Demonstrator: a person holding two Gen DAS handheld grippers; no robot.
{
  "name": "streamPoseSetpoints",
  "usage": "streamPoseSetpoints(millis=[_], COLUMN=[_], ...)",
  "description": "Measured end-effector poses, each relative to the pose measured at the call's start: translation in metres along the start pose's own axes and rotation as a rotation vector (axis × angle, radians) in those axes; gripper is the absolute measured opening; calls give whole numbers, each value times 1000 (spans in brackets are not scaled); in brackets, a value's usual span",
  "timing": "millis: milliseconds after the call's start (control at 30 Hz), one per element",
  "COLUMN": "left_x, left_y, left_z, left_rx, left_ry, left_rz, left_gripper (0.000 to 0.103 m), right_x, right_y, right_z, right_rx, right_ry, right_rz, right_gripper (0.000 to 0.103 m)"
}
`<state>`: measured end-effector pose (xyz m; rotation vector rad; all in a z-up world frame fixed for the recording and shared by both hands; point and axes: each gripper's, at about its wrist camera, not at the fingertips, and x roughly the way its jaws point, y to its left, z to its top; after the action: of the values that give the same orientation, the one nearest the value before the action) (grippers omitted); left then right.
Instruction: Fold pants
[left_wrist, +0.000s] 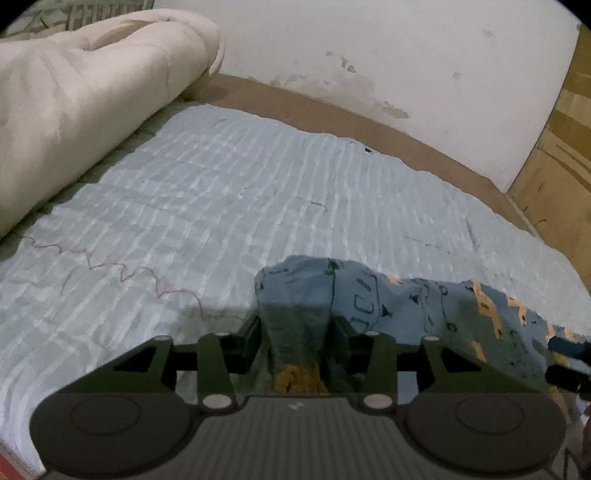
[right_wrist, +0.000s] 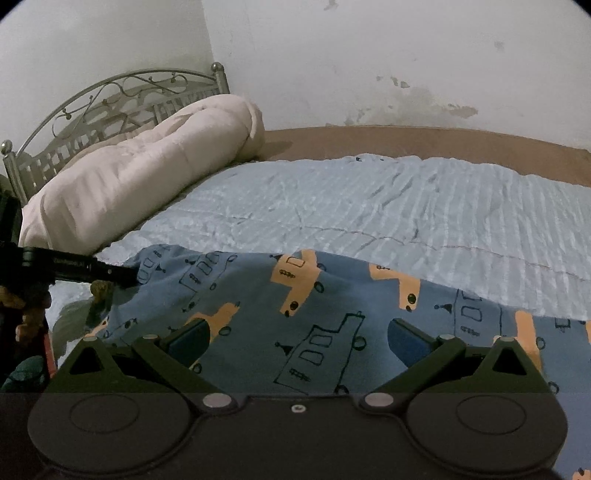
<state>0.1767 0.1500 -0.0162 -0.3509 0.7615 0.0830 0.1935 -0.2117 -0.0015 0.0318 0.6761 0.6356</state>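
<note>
The left tool (left_wrist: 295, 325) hides its own fingertips under a bunch of the pants (left_wrist: 406, 299). The pants run out past the right edge. In the right wrist view their lower part is cut off by the picture's bottom.

Pants (left_wrist: 369, 295) bunched in left tool (left_wrist: 295, 325)

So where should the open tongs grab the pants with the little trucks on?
Probably the near edge of the pants, coming in low from the front. The right tongs stand open over flat cloth with nothing to pinch, whereas the left tongs already pinch a bunched edge.
</note>
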Motion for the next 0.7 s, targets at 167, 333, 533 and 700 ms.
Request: streamPoseSetpoints(millis=[167,333,533,700], left_x=[5,0,10,17], left_y=[3,-8,-11,3], left_z=[12,24,32,16], left_rx=[2,74,109,80], left_ry=[0,-51,-66,-17], left_rz=[-11,-22,-27,-36], left_gripper=[9,4,4,16], right_x=[1,1,4,6], right_y=[-2,-1,0,-1], right_z=[-1,-1,-1,-1], right_rx=[6,4,1,2], right_ry=[5,9,17,21], right_rz=[-1,1,5,12], right_gripper=[102,102,102,102])
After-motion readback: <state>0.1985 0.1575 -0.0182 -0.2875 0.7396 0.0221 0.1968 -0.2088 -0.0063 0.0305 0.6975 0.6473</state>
